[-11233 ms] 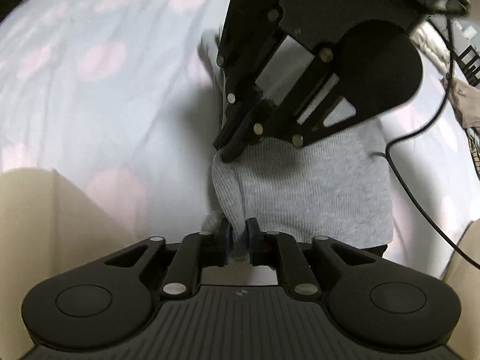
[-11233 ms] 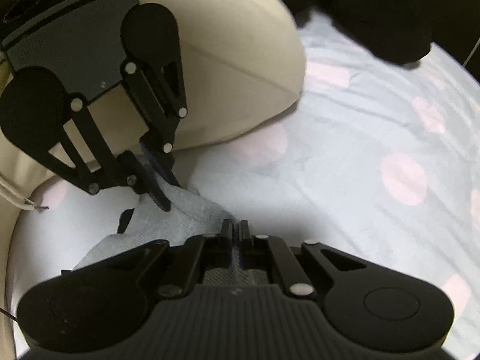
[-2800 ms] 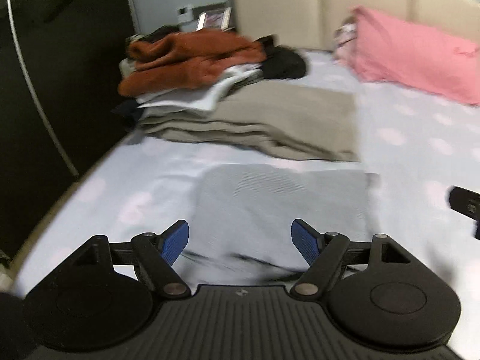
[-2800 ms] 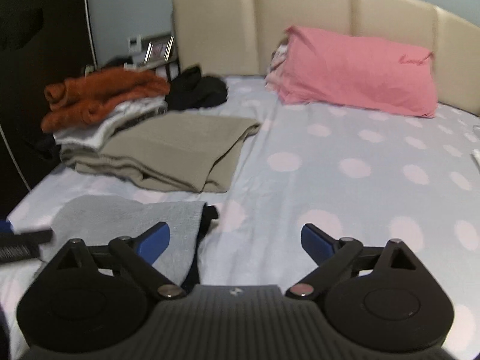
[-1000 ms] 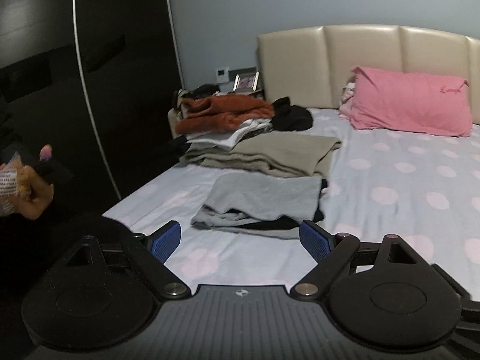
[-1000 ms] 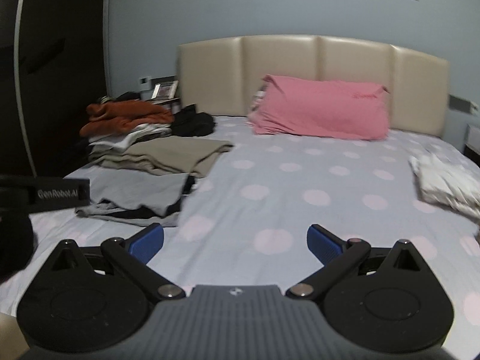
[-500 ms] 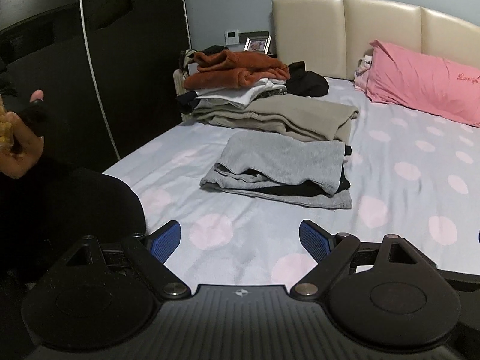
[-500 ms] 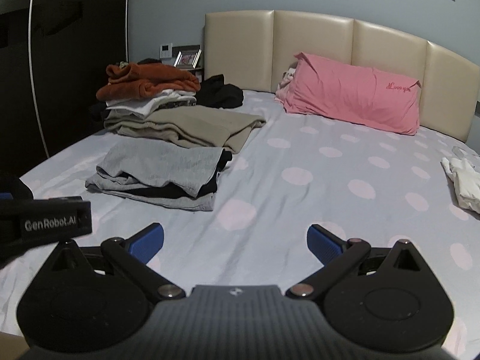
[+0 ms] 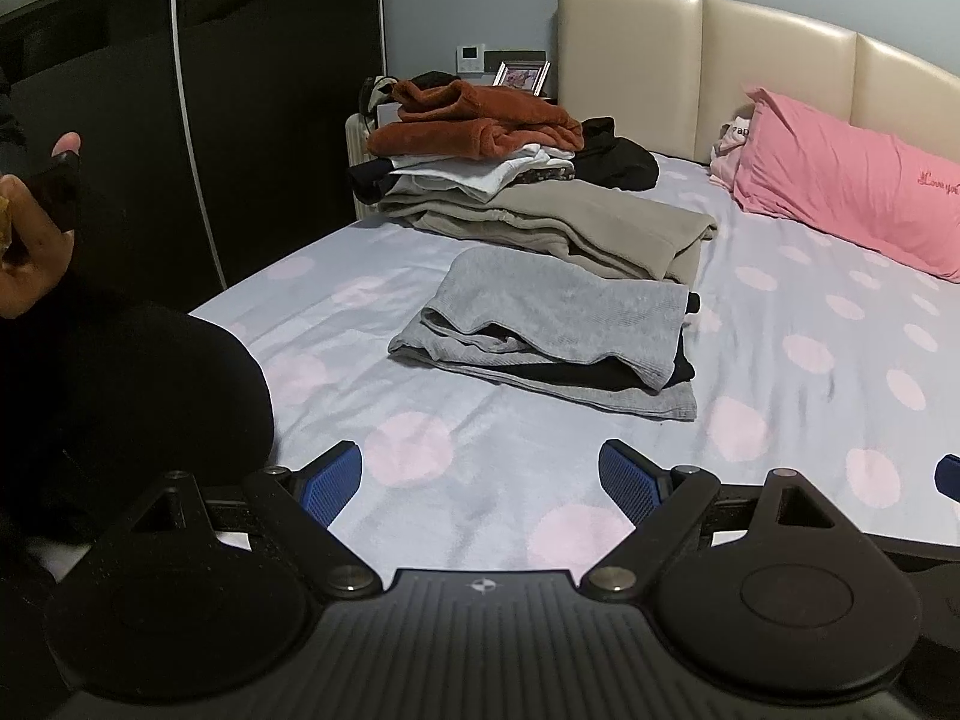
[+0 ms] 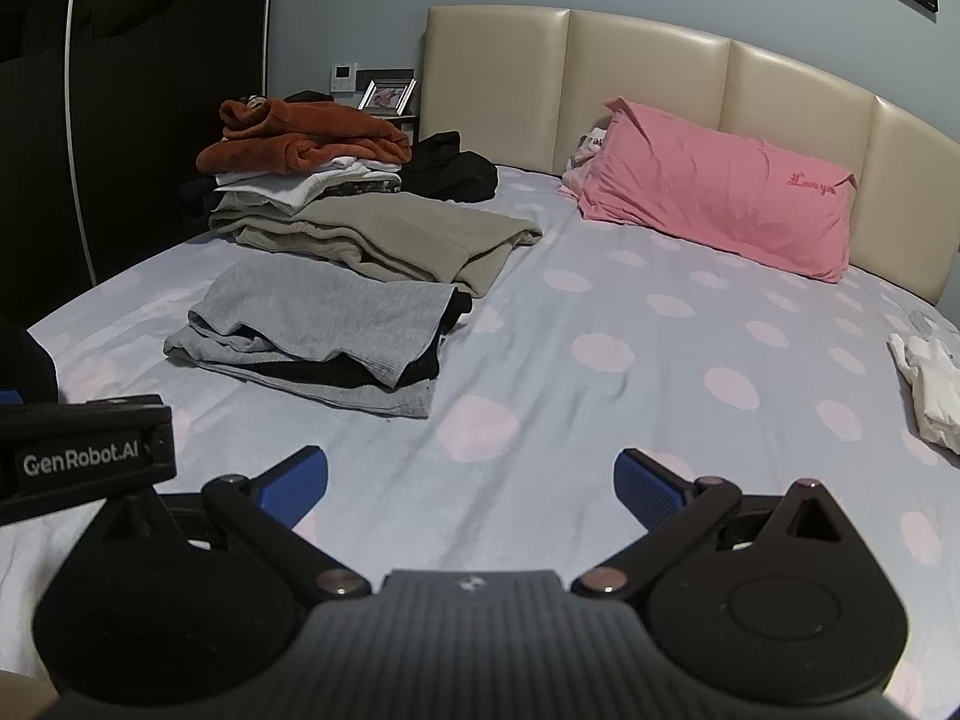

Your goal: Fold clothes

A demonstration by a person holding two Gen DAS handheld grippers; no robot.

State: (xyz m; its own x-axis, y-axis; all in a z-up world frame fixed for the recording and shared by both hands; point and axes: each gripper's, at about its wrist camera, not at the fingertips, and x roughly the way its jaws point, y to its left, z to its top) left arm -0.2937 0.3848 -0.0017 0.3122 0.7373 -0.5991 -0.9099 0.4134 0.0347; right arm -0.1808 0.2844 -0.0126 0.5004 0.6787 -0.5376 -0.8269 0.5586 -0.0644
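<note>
1. Both my tools are empty. The left gripper (image 9: 480, 474) has its blue pads spread wide with only bedsheet between them, and the right gripper (image 10: 471, 477) is just as wide and holds nothing.

2. The folded grey knit garment (image 9: 558, 312) lies on the pale blue bedsheet with pink dots (image 9: 780, 396), on top of a black layer and another grey piece. This small stack sits just in front of the folded khaki garment (image 9: 600, 228). I judge this fold finished, so I leave it alone.

3. The step in hand, as I read it, is fetching the next piece. The crumpled white cloth (image 10: 930, 384) near the right edge of the bed, well apart from the piles, looks like the only loose item.

4. To do it well, I would reach with the right gripper, since the cloth is on that side, and keep the pads wide until they straddle an edge.

5. I would pinch one layer only, at a hem or corner. A grip on the bunched middle drags the whole wad.

6. I would carry it to the bare sheet in front of me, clear of the grey stack, so spreading it disturbs nothing.

7. The rust-orange fleece pile (image 9: 480, 120) behind is stacked high. I would stay away from it.
</note>
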